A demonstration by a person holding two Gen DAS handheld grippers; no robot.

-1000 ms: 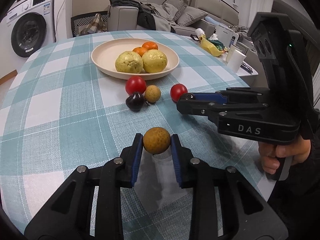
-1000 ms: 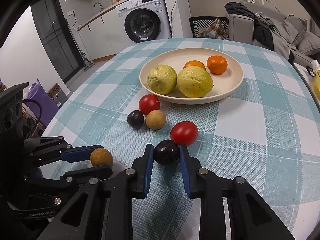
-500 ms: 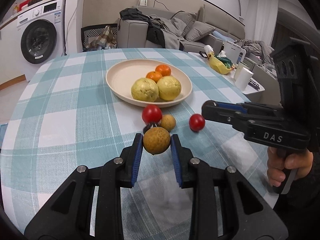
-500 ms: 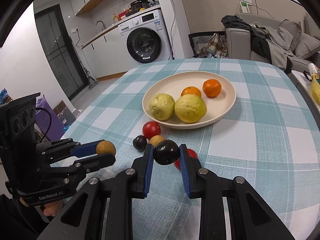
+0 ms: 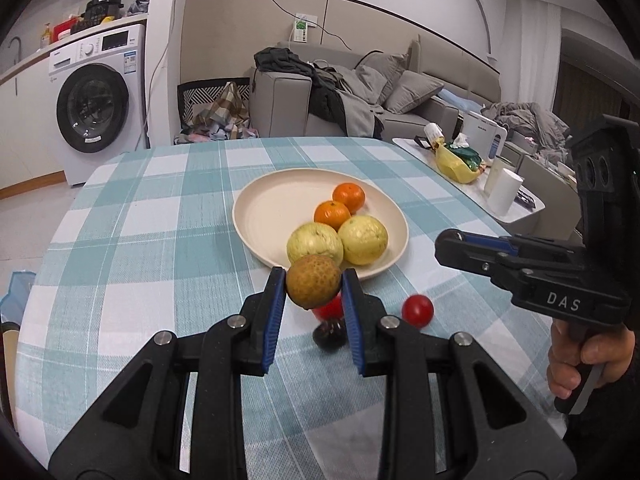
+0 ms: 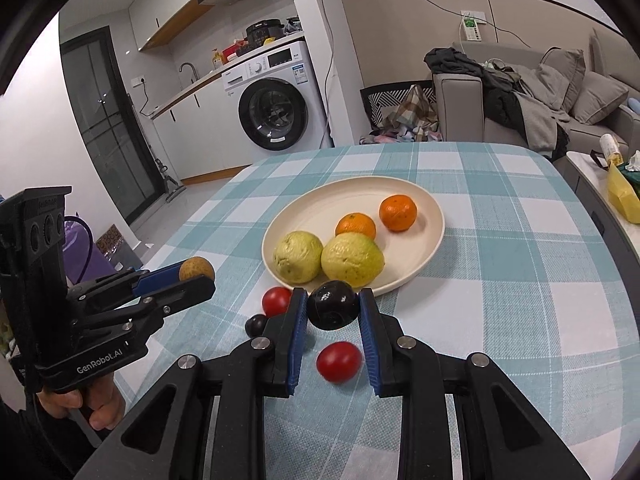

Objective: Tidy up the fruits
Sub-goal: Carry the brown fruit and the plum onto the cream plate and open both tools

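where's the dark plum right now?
Right wrist view, centre: dark plum clamped in the right gripper, above the tablecloth, just in front of the plate.

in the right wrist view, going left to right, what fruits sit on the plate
left yellow-green fruit → right yellow-green fruit → near orange (partly behind that fruit) → far orange, all on the plate

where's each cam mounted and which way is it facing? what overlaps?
Left wrist: on the left gripper, looking along its fingers at the brown fruit it clamps; the right gripper and its hand show.
Right wrist: on the right gripper, clamping a dark fruit; the left gripper and its hand show.
Shared: plate, checked tablecloth, washing machine.
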